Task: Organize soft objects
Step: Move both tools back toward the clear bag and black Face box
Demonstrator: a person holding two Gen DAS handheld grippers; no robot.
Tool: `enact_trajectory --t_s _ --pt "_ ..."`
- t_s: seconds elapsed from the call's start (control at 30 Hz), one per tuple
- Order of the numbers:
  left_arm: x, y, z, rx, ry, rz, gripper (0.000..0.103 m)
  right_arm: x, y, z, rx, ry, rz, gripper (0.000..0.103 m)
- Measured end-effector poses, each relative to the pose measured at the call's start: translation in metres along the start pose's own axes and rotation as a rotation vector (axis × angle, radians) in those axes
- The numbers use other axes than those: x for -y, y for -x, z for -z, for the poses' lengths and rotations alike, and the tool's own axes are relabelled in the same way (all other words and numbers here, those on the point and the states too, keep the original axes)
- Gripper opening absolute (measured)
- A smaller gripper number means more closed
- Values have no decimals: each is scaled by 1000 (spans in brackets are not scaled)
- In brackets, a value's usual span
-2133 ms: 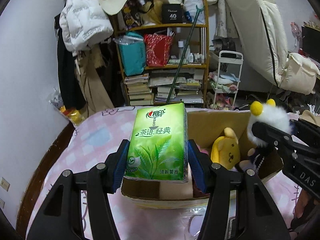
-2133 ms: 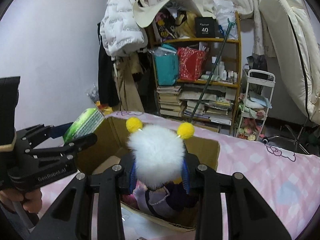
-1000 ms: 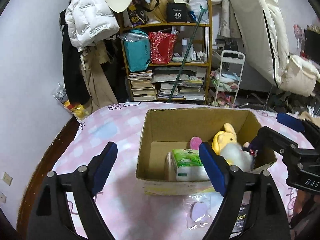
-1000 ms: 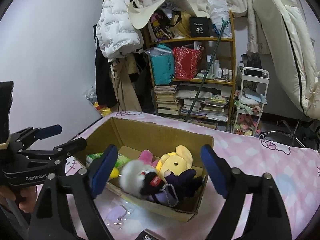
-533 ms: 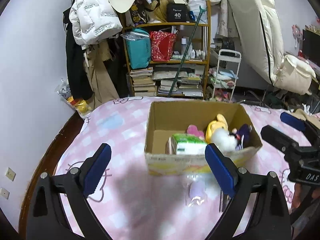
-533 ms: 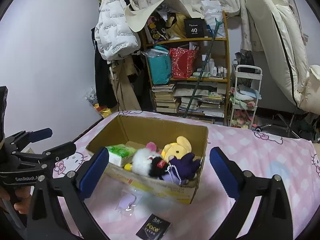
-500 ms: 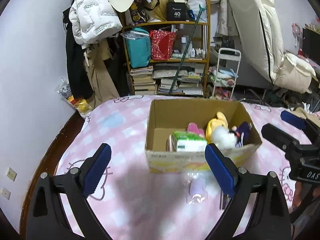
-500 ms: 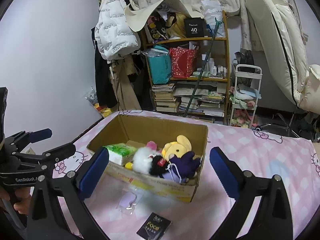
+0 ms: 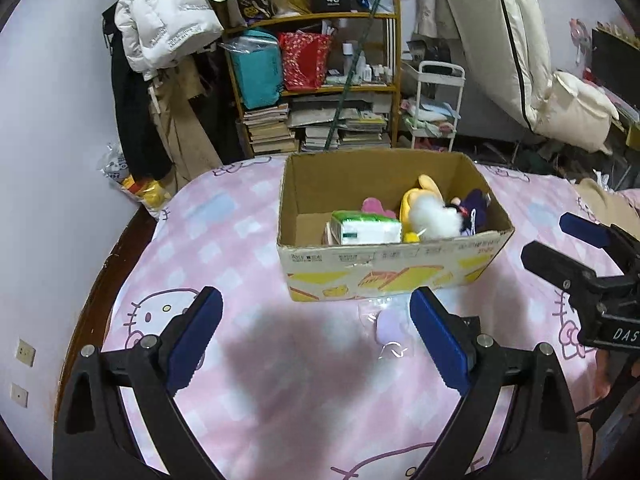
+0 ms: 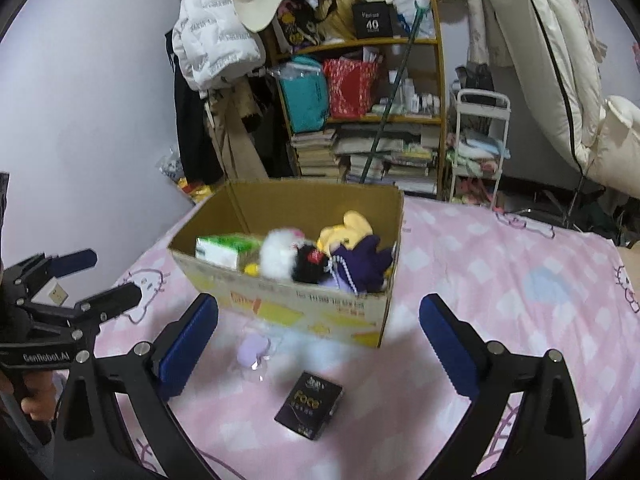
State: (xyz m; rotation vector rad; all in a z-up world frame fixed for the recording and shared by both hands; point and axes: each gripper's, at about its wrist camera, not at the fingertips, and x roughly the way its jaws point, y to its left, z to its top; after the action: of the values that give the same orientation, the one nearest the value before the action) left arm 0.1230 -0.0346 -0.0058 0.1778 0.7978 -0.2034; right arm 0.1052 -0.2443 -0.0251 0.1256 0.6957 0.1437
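A cardboard box stands on the pink bed. Inside lie a green tissue pack, a white fluffy toy, a yellow plush and a dark purple doll. My left gripper is open and empty, back from the box's near wall. My right gripper is open and empty too, near the box's front corner. A small purple item in a clear wrapper lies in front of the box.
A dark packet lies on the pink bedcover near the right gripper. Beyond the bed stand a cluttered bookshelf, a white cart and hanging coats. A cream mattress leans at the right.
Both grippers let go of the tissue pack and the fluffy toy, which now lie in the box. Both have drawn back from the box, jaws wide.
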Motion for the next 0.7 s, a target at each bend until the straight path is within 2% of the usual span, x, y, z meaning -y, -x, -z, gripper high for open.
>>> enact_trajectory --t_s 0.47,0.7 --pt "1 -53 12 -103 6 68 94 1 -37 24 -145 13 43 103" --pt "0 -78 9 -147 47 118 94 1 -56 35 -220 18 54 103"
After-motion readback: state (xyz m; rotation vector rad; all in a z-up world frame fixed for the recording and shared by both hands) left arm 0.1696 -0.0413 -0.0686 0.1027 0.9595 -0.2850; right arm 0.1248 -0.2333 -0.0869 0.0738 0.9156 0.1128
